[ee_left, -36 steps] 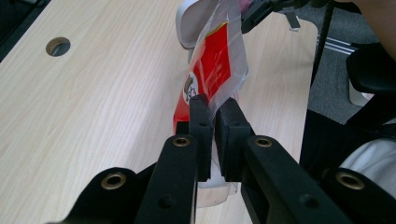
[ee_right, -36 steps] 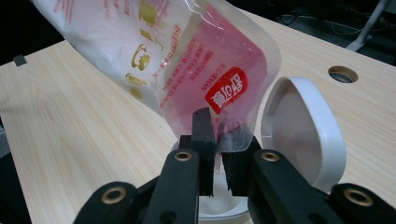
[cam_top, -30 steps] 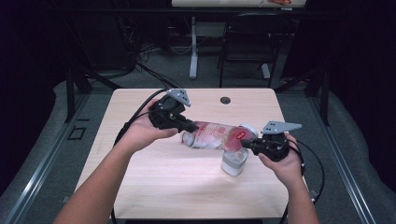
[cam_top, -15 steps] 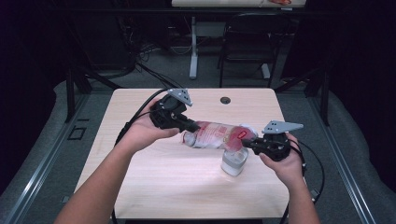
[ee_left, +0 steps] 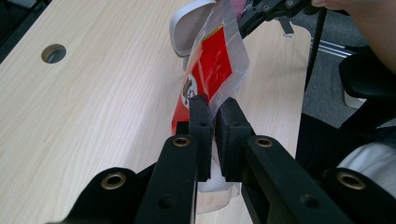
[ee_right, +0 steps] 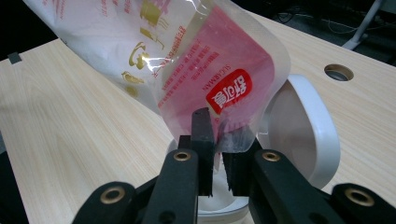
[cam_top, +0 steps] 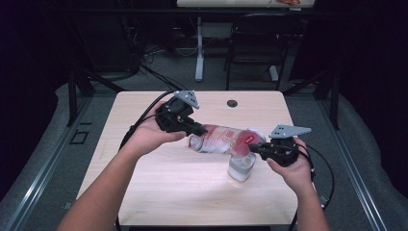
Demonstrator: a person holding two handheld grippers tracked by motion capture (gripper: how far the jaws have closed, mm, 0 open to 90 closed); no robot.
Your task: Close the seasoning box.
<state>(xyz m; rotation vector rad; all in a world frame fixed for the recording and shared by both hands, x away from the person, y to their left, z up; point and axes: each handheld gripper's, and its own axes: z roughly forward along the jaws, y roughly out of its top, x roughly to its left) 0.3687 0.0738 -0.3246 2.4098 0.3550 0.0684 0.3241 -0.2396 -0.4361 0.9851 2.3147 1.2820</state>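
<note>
Two grippers share one load: a soft plastic pouch, clear with red and pink print, held stretched above the middle of the desk, nearer its right edge.

Left gripper: jaws closed on one end of the pouch, pads pinching the thin film edge, seen clearly in the left gripper view. Right gripper: jaws clamped on the opposite end, at the rounded pink corner beside the red label. Pouch lies roughly level between them, tilted slightly down toward the right gripper.

Under that lower end stands a small white container on the desk, its hinged lid swung open behind it. Pouch corner hangs right over the mouth; cannot tell whether it touches the rim.

Handling, judged:
- Light, limp, crinkly film; no stiffness of its own, sags wherever unsupported.
- Glossy surface, likely slippery; a pinch on bare film may creep.
- Best hold is the flat sealed edges and corners, where the layers are doubled.
- Contents unclear; squeezing the belly would shift or spill them.
- Container looks light and could tip if the pouch drags on it.

Round cable hole sits near the far edge of the desk, well apart.
</note>
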